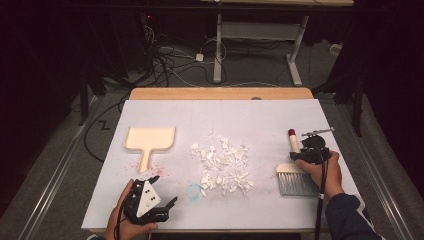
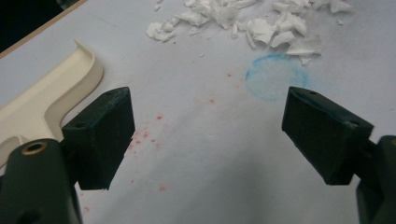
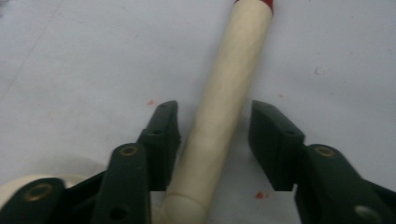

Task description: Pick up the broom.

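A hand brush lies at the right of the white table, grey bristles toward me and its cream handle with a red tip pointing away. My right gripper straddles that handle; in the right gripper view the jaws stand on either side of it with small gaps, open. A cream dustpan lies at the left. My left gripper hovers open near the front edge, below the dustpan, nothing between its jaws. Torn white paper scraps are heaped mid-table.
The table's white cover carries red specks and a faint blue ring just in front of the scraps. A wooden edge runs along the far side. Cables and desk legs lie on the floor beyond.
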`<act>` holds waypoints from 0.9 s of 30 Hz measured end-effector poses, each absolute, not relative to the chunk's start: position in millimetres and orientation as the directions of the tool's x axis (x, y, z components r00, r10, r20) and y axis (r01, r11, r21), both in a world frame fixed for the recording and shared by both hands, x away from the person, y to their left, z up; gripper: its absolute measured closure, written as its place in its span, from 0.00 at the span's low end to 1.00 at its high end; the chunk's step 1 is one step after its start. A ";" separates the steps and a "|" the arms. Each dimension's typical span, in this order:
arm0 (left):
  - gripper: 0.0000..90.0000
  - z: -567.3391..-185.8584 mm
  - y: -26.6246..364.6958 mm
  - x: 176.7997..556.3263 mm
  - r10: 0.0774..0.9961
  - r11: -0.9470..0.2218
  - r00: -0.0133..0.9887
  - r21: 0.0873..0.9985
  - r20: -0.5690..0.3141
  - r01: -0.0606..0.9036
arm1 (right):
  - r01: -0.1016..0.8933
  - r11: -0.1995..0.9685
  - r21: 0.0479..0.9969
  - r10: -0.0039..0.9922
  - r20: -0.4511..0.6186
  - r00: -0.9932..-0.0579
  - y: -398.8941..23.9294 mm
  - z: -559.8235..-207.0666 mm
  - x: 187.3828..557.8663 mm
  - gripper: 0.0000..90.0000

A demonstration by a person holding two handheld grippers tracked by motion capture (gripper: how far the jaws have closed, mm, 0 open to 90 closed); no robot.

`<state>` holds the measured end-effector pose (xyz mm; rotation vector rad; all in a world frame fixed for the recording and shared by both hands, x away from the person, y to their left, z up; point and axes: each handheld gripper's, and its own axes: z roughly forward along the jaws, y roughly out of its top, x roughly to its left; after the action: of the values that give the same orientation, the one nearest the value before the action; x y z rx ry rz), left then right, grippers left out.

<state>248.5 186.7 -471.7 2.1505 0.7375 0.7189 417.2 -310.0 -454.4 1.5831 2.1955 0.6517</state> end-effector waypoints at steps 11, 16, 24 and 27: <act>0.18 -471.0 186.6 247.3 0.682 -0.559 0.687 0.783 0.249 0.272 | 0.758 0.333 0.561 0.928 -0.055 -0.368 -305.9 -455.0 414.5 0.80; 0.18 -472.8 185.3 247.6 0.680 -0.564 0.691 0.778 0.245 0.278 | 0.746 0.335 0.575 0.924 -0.047 -0.379 -308.1 -454.9 413.2 0.80; 0.19 -472.5 188.0 246.6 0.686 -0.552 0.691 0.781 0.226 0.292 | 0.657 0.340 0.672 0.903 -0.038 -0.428 -312.5 -432.2 388.4 0.80; 0.19 -470.0 186.1 246.0 0.695 -0.533 0.689 0.791 0.206 0.301 | 0.626 0.332 0.706 0.894 -0.024 -0.447 -313.3 -421.9 379.0 0.80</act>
<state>246.0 186.1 -470.0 2.1346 0.7594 0.6598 379.0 -313.3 -421.9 1.3405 2.1922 0.8869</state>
